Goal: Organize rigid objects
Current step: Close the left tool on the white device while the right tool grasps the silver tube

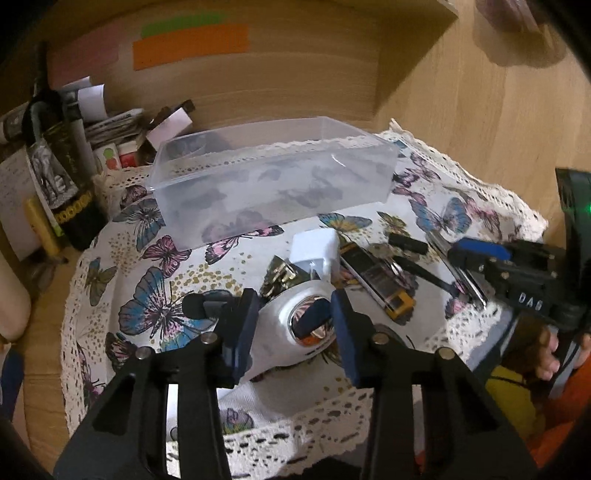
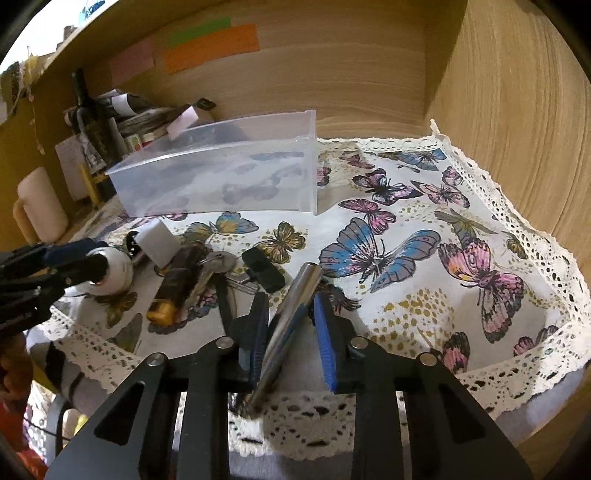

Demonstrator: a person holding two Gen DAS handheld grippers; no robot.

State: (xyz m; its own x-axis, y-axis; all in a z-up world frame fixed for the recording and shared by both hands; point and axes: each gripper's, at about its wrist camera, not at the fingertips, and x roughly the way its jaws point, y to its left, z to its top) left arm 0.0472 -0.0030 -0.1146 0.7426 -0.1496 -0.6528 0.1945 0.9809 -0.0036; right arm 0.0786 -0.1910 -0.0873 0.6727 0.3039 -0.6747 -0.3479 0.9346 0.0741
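Warm, dim light is falling over a wooden alcove. A back wall (image 2: pixel 332 85) of pale wood grain is running behind the scene, and a side wall (image 2: pixel 517 110) is closing it in on the right. Three paper strips, pink (image 2: pixel 132 61), green (image 2: pixel 199 29) and orange (image 2: pixel 212 48), are sticking to the back wall. A butterfly-print cloth (image 2: pixel 424 221) with a lace edge is covering the surface. Bottles (image 1: pixel 55 155) and papers (image 1: pixel 114 127) are crowding the left corner.
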